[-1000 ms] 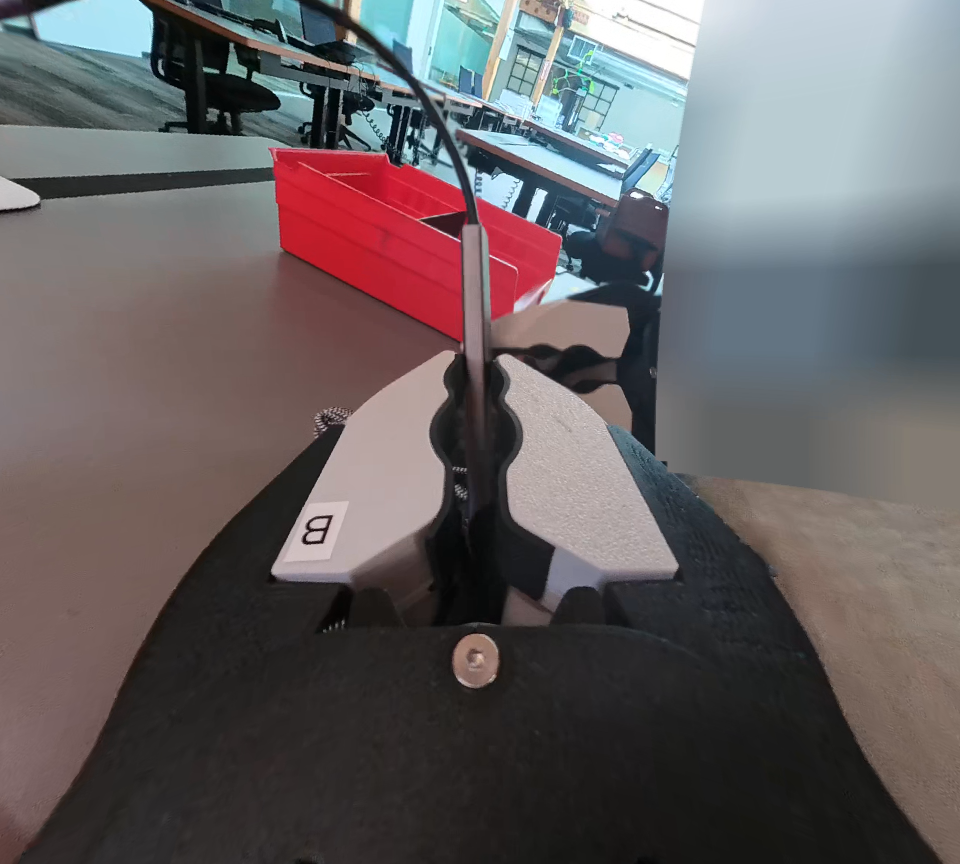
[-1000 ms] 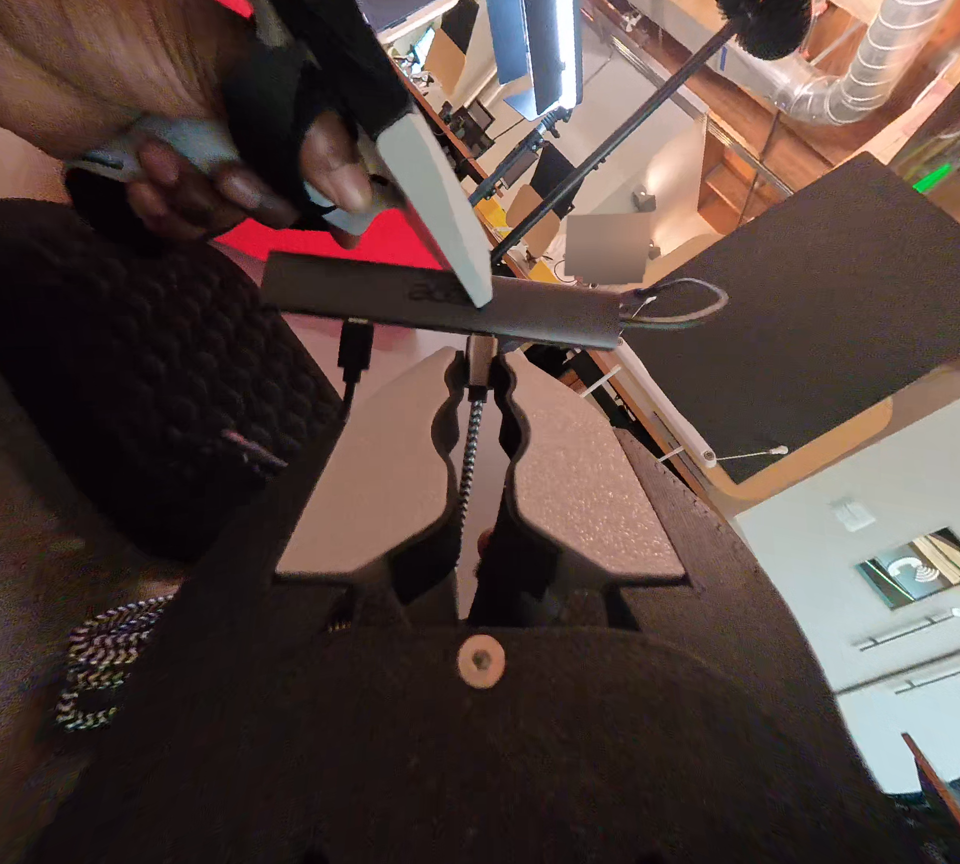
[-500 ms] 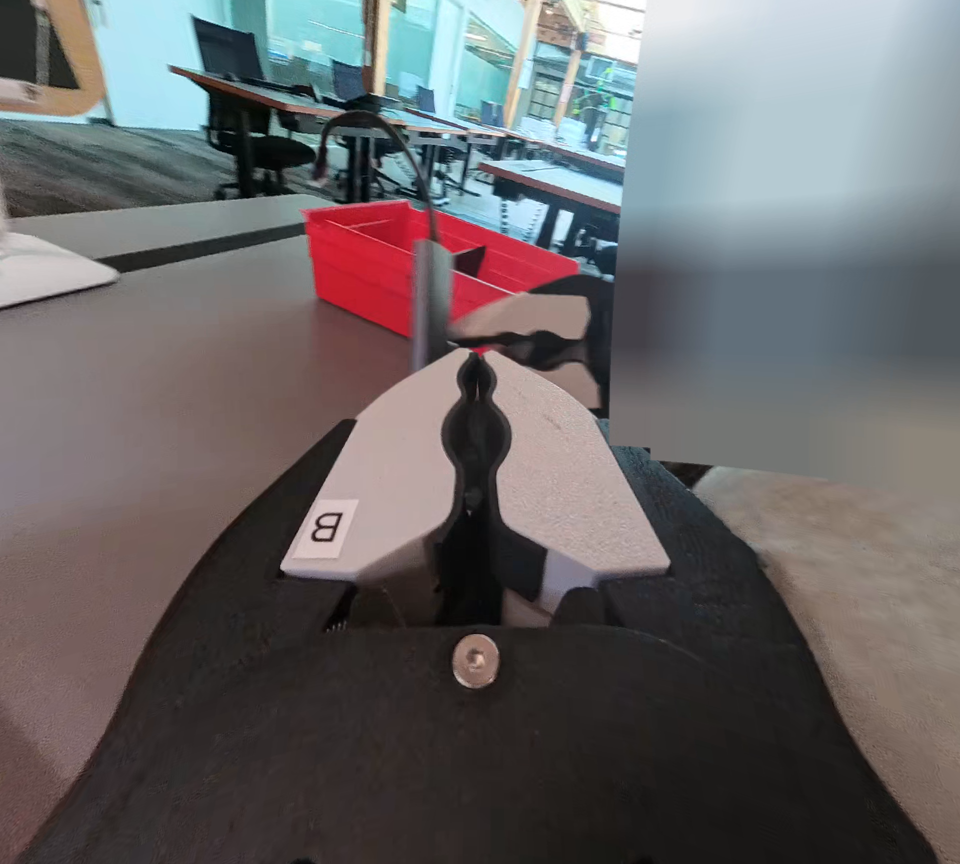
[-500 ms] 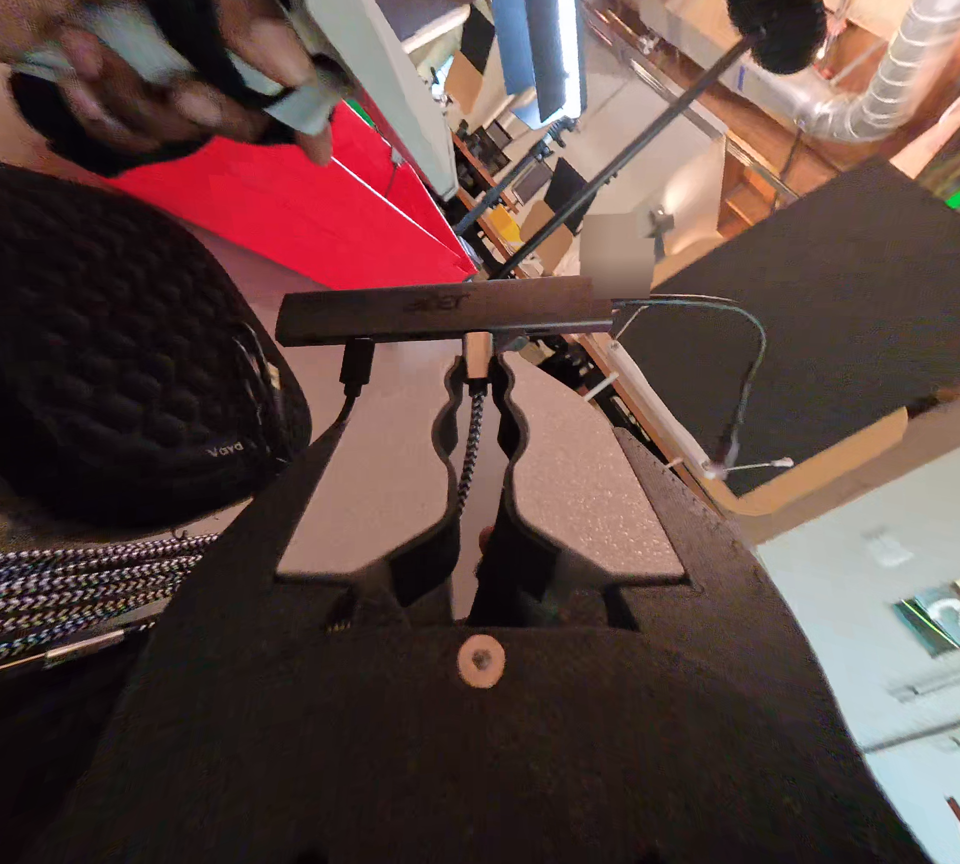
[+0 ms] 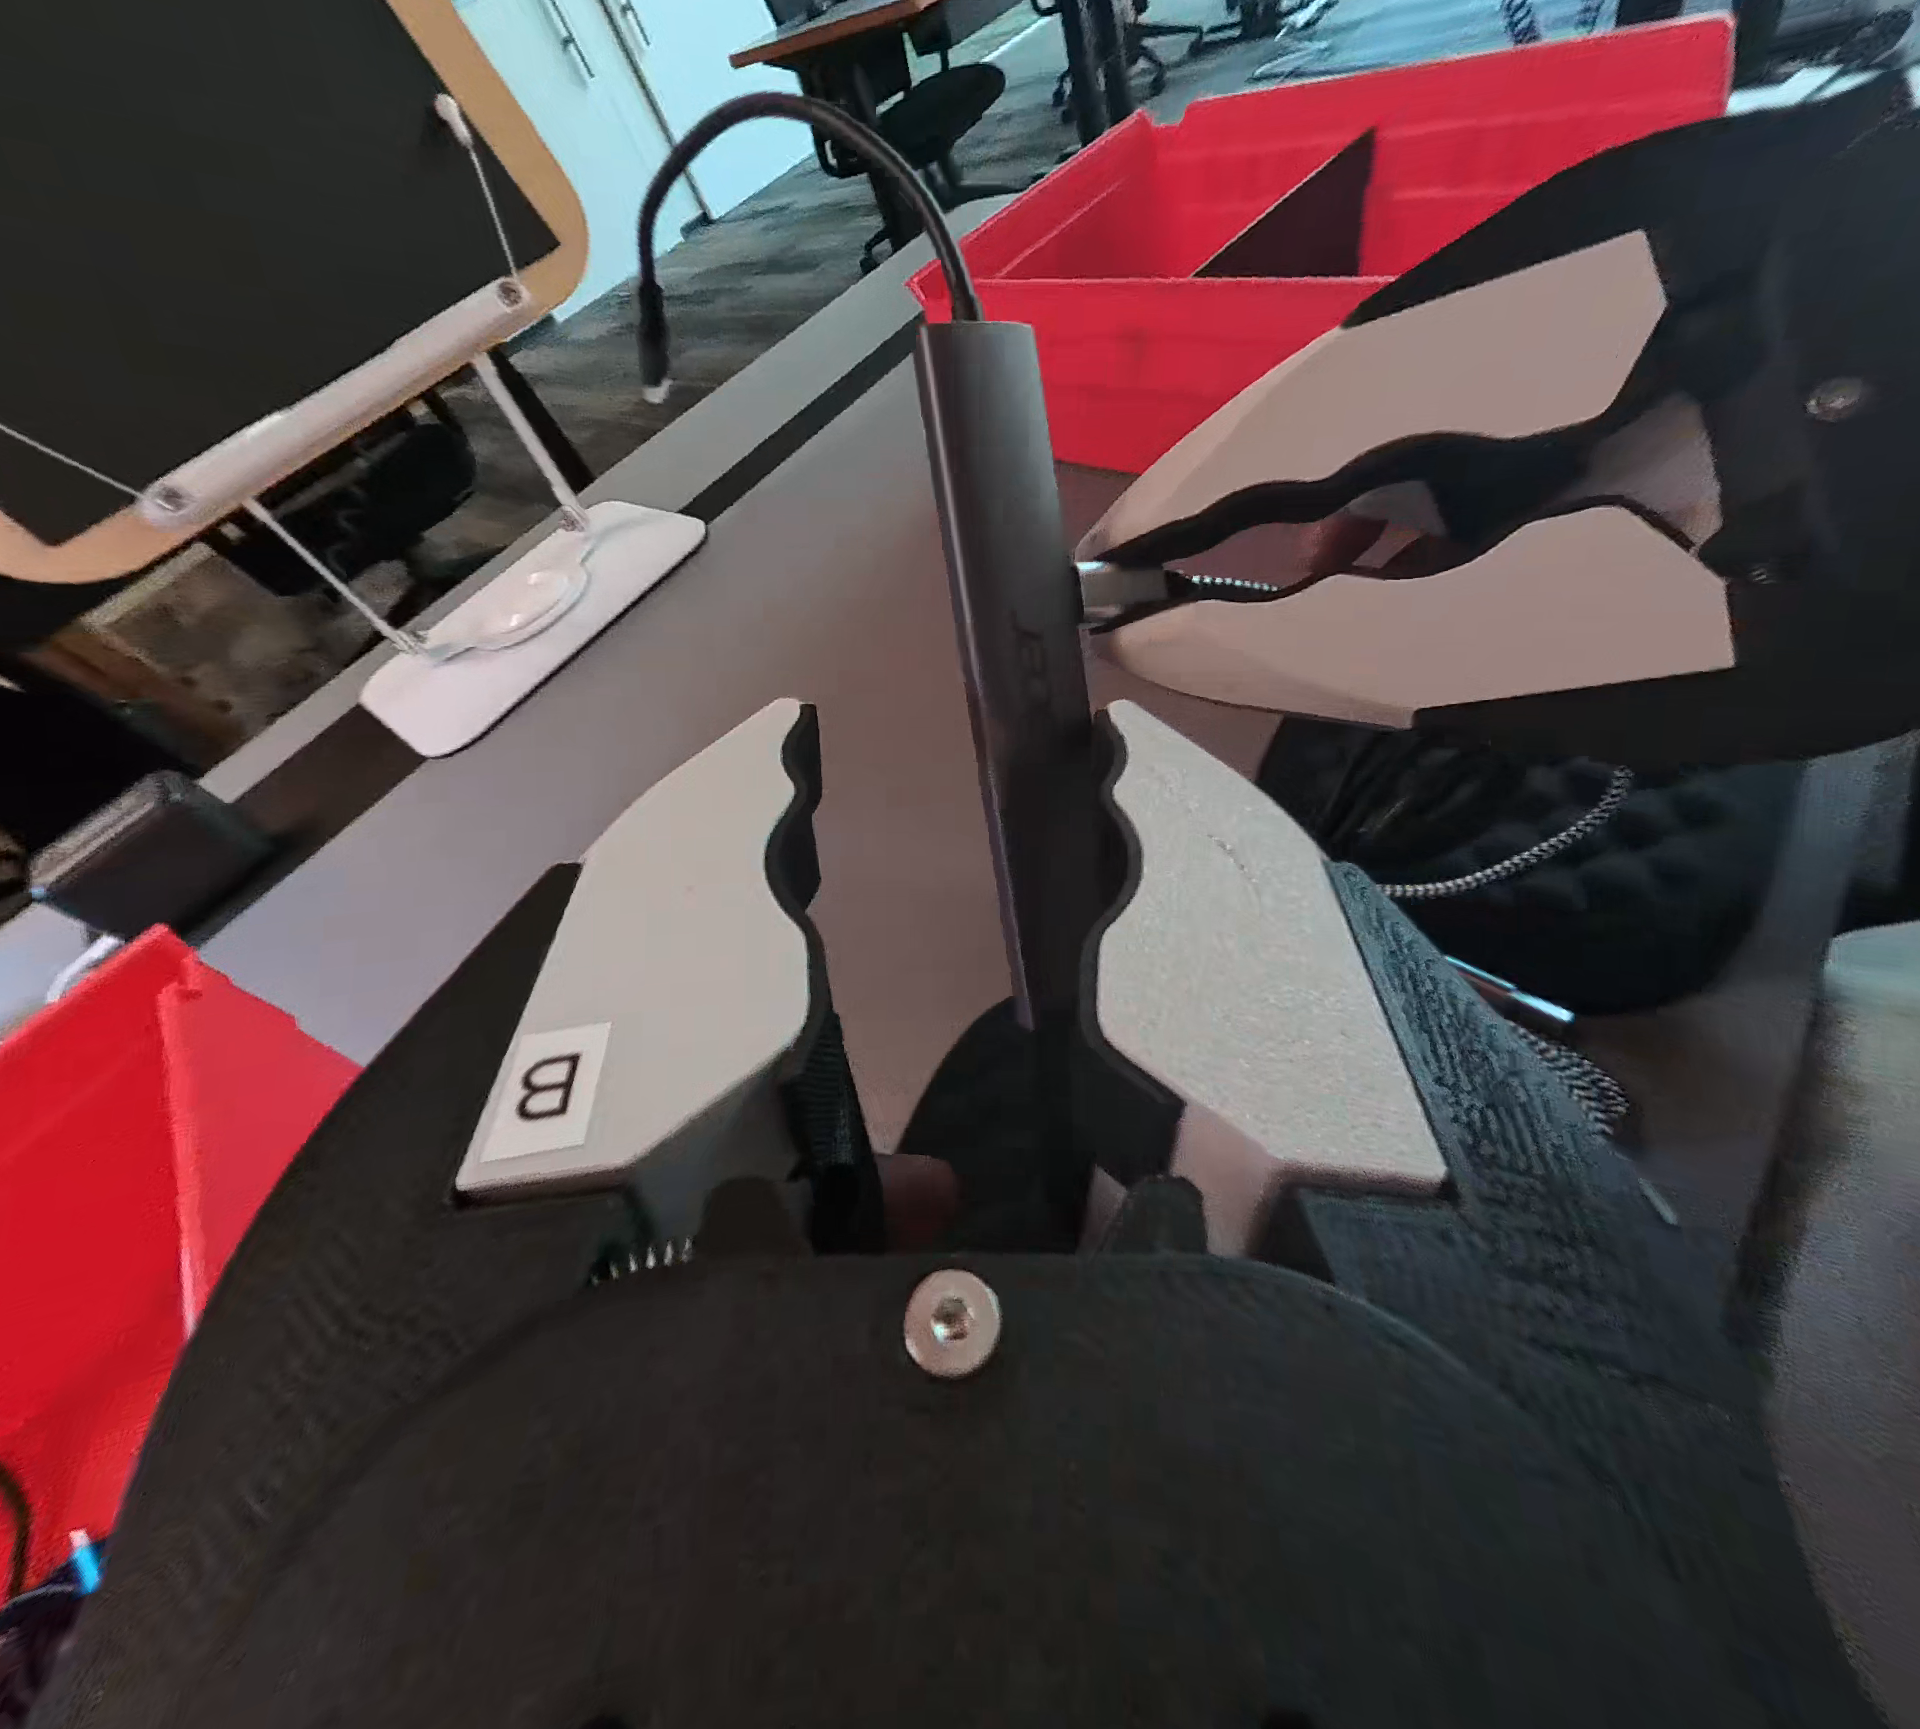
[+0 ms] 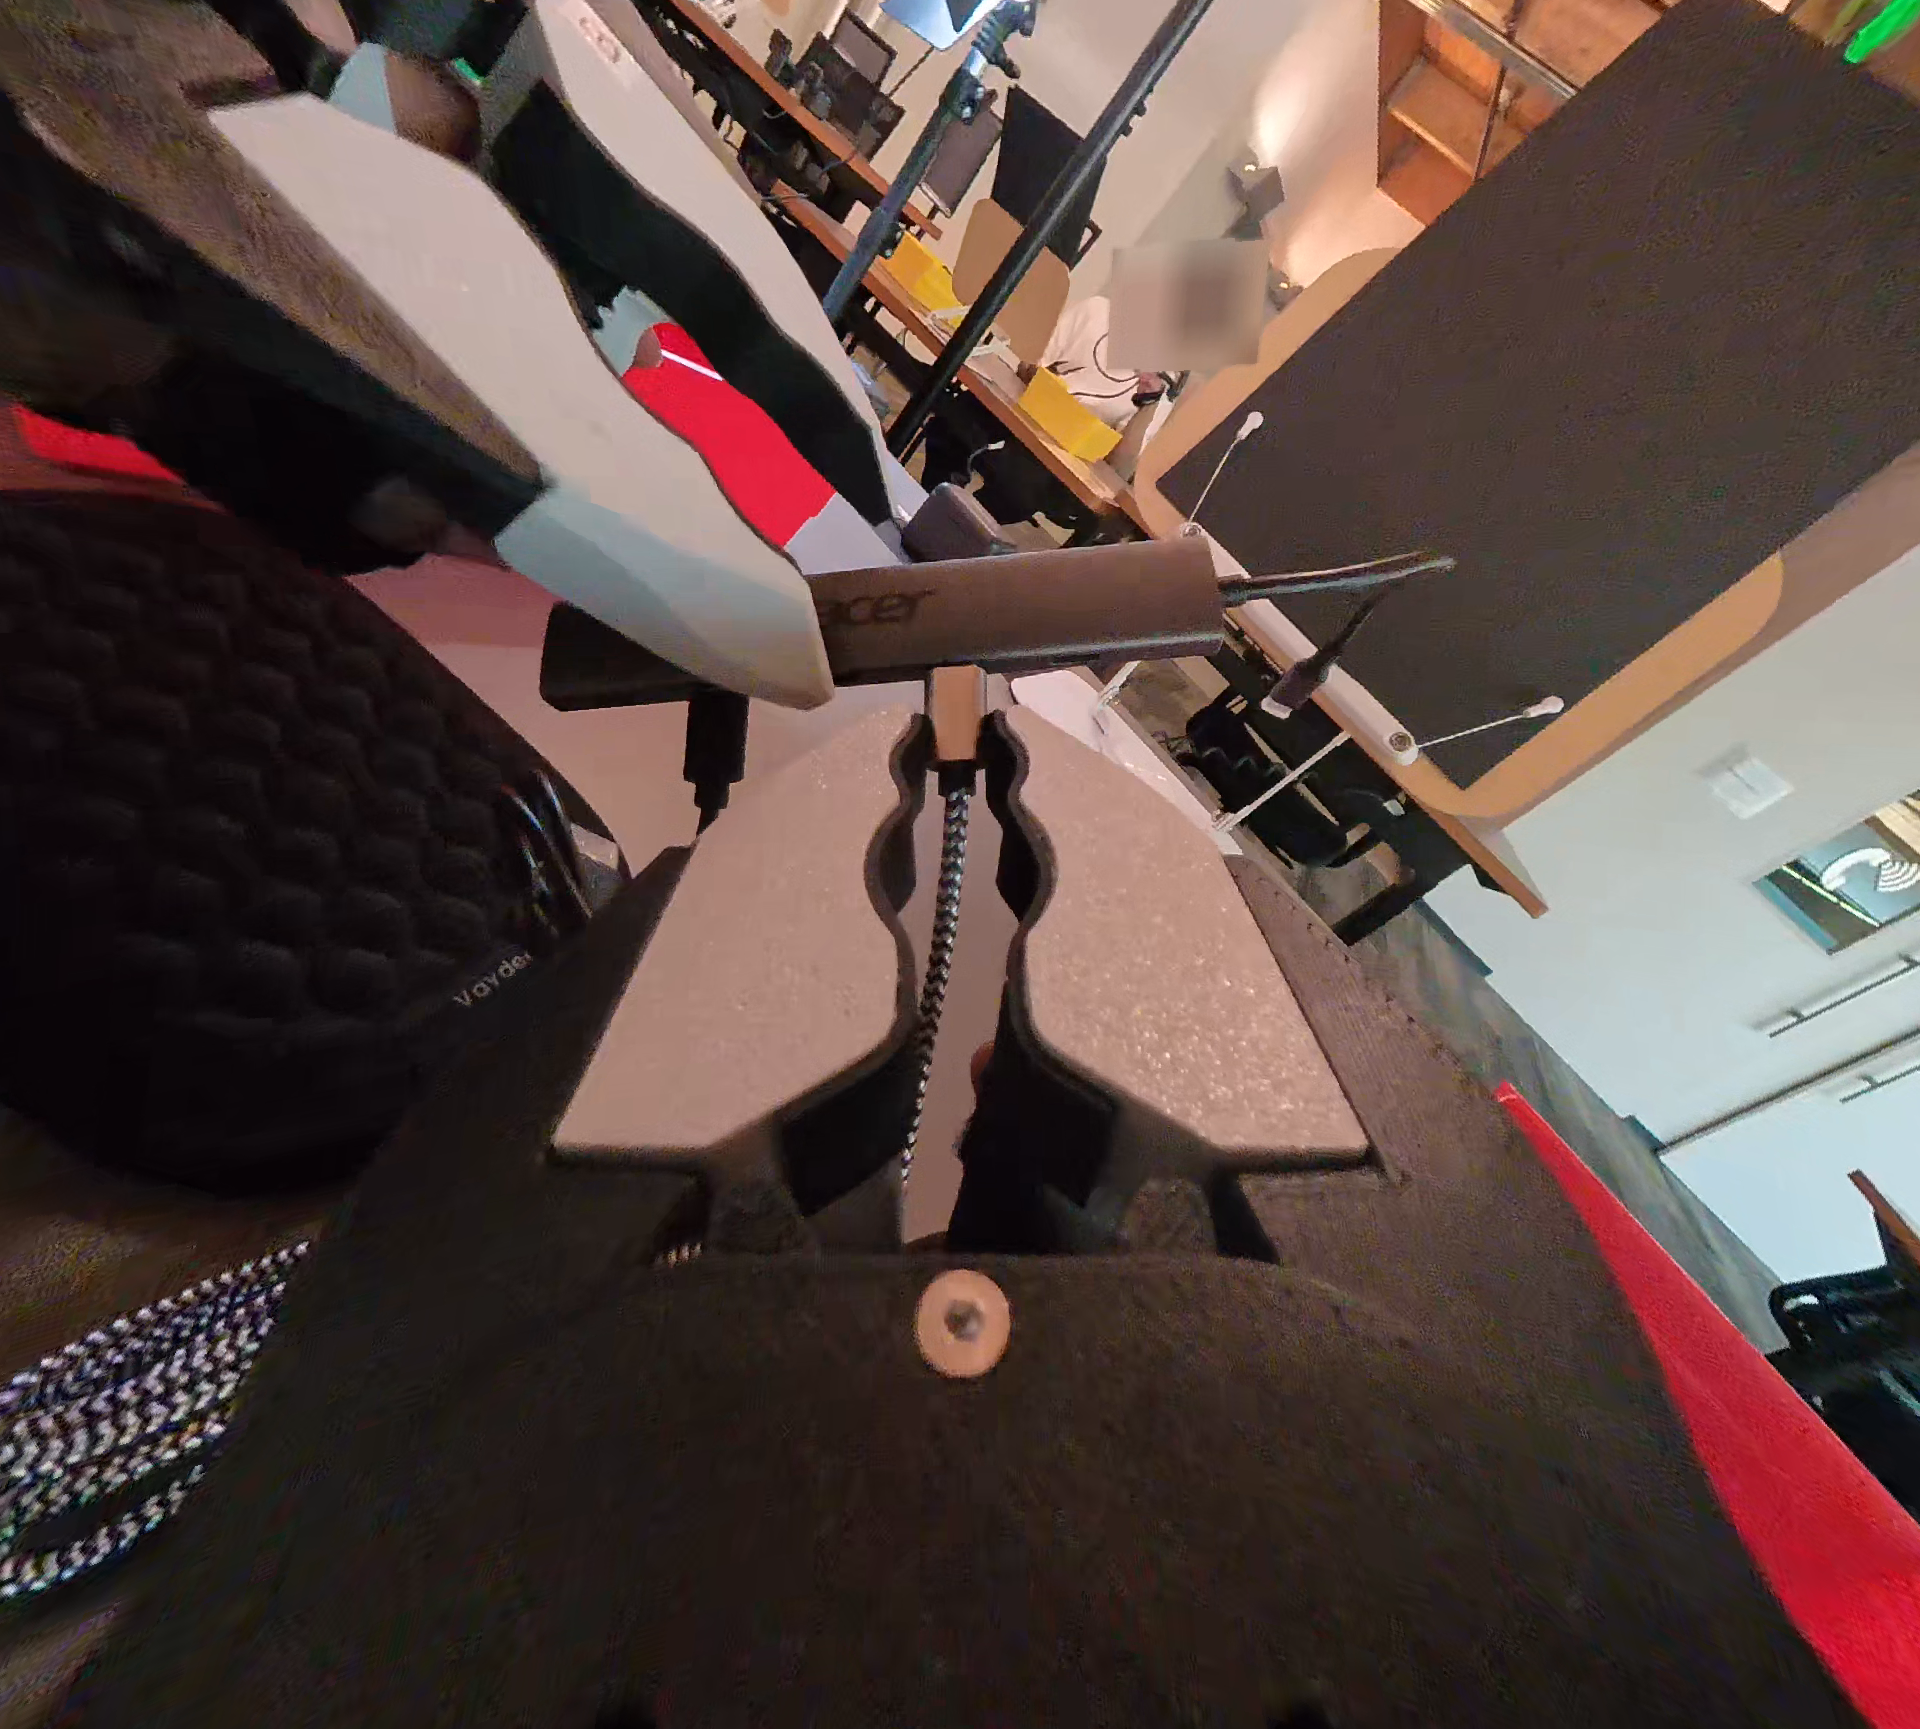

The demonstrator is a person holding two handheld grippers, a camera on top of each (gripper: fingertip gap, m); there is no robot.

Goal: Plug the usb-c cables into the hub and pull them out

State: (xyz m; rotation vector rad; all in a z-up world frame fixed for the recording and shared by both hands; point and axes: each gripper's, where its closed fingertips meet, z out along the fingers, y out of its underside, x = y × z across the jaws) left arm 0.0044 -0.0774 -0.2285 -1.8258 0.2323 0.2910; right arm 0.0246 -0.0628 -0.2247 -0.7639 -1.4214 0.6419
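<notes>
A slim dark grey hub (image 5: 992, 536) is held up off the table, its short black tail cable (image 5: 800, 121) arching up and back. My left gripper (image 5: 954, 723) is open, with the hub between its jaws, close against the right finger. My right gripper (image 6: 956, 723) is shut on the metal plug of a braided usb-c cable (image 6: 940, 900) that sits in the hub (image 6: 1039, 609); it also shows in the left wrist view (image 5: 1101, 588). A second black plug (image 6: 717, 744) sits in the hub to the left. A finger of the left gripper (image 6: 675, 599) covers part of the hub.
A dark table (image 5: 623, 796) lies below. A red bin (image 5: 1299, 245) stands behind the hub, another (image 5: 94, 1160) at near left. A black panel on a white stand (image 5: 540, 619) is at left. A black quilted pouch (image 6: 208, 848) lies by the right gripper.
My left gripper was shut on the hub, let go and drew away shut, and is now open around the hub again. My right gripper has kept hold of the braided cable's plug.
</notes>
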